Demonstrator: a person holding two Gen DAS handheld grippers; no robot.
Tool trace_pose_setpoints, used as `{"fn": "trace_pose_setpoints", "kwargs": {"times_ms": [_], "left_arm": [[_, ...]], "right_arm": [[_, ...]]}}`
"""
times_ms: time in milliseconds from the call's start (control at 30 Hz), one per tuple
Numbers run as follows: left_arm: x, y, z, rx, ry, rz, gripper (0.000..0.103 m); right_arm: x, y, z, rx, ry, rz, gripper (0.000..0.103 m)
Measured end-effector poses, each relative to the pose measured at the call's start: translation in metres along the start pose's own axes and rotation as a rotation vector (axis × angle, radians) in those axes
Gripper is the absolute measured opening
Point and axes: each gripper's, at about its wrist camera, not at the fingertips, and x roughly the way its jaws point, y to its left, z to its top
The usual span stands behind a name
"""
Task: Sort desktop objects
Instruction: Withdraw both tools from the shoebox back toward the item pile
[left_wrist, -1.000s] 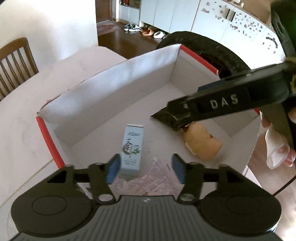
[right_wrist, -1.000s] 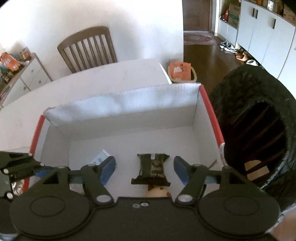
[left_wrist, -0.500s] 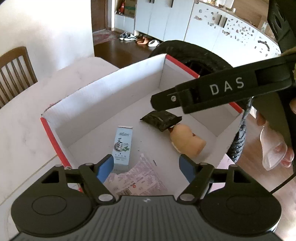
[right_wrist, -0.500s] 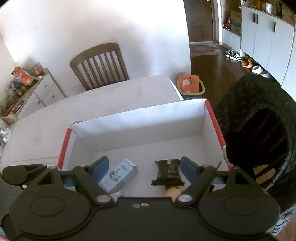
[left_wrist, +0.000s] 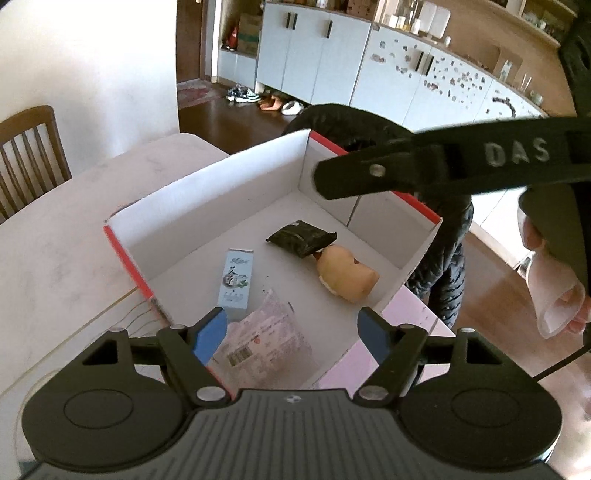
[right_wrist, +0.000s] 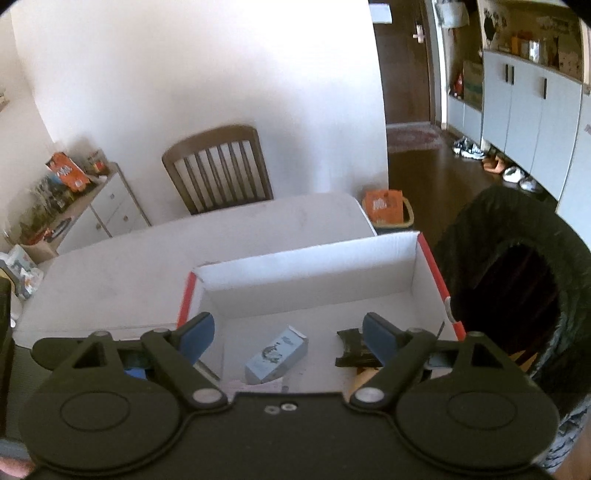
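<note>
A white cardboard box (left_wrist: 229, 177) with red edges stands open on the table. On its floor lie a light blue carton (left_wrist: 236, 280), a dark packet (left_wrist: 301, 238), a tan rounded object (left_wrist: 347, 277) and a pink printed packet (left_wrist: 266, 336). My left gripper (left_wrist: 291, 328) hovers open above the box's near end with nothing between its pads. My right gripper (right_wrist: 287, 332) also hangs above the box (right_wrist: 306, 273), its jaws opening and empty. The carton (right_wrist: 275, 356) and dark packet (right_wrist: 351, 350) lie below it. One right finger (left_wrist: 443, 166), marked DAS, crosses the left wrist view.
The box sits on a pale table (left_wrist: 55, 240). A black padded chair (right_wrist: 517, 302) presses against the box's right side. A wooden chair (right_wrist: 218, 170) stands beyond the table. A gloved hand (left_wrist: 554, 299) shows at right. An orange basket (right_wrist: 386, 206) sits on the floor.
Both grippers have risen and drawn back from the box, and their jaws stand wider. The dark packet, earlier at the right gripper's tips, now lies free on the box floor.
</note>
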Motion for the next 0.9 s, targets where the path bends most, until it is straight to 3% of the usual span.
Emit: {"fn": "trace_pose_setpoints", "kwargs": {"times_ms": [133, 500, 900], "left_arm": [[-0.017, 0.001, -0.008, 0.019, -0.032, 0.000, 0.078], [-0.059, 0.021, -0.039, -0.022, -0.078, -0.009, 0.096], [-0.103, 0.049, -0.085, -0.072, -0.125, -0.006, 0.102]], "right_arm": [[-0.014, 0.008, -0.008, -0.002, -0.020, -0.003, 0.090], [-0.039, 0.043, -0.040, -0.028, -0.066, -0.005, 0.096], [-0.045, 0.088, -0.076, -0.007, -0.073, -0.003, 0.097]]}}
